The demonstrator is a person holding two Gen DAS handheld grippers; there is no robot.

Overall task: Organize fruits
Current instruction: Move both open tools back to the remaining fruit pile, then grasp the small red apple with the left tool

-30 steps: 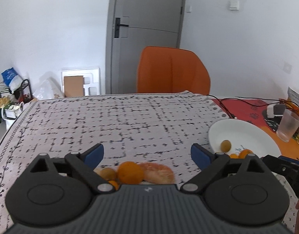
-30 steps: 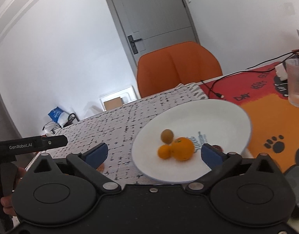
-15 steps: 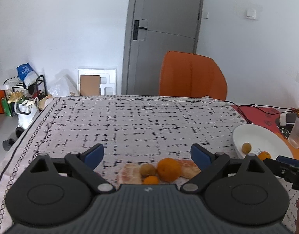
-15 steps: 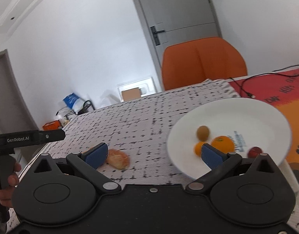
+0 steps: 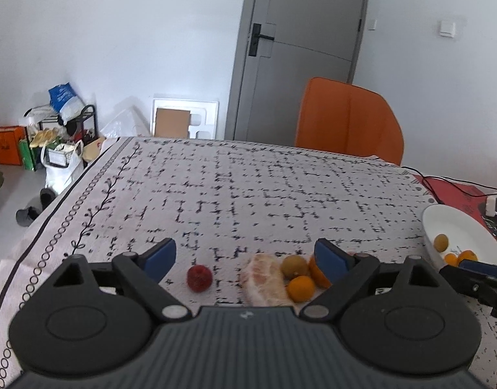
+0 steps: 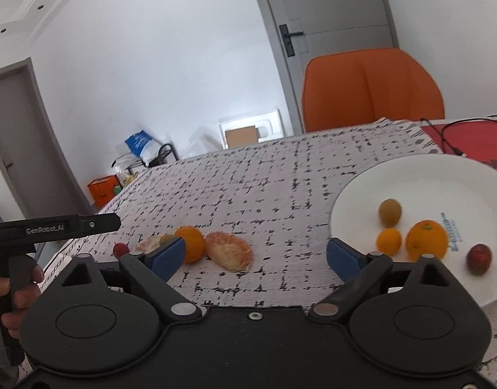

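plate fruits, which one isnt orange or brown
The dark red fruit at the white plate's near right edge; the others there are a brown kiwi and two orange citrus.

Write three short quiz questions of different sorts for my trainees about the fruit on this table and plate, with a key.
1. How many fruits lie in the white plate?
2. True or false: the red fruit on the tablecloth touches the peeled citrus piece.
3. Which is nearest the left claw? A) plate B) orange chair C) peeled citrus piece

Key: 1. Four. 2. False, they lie apart. 3. C.
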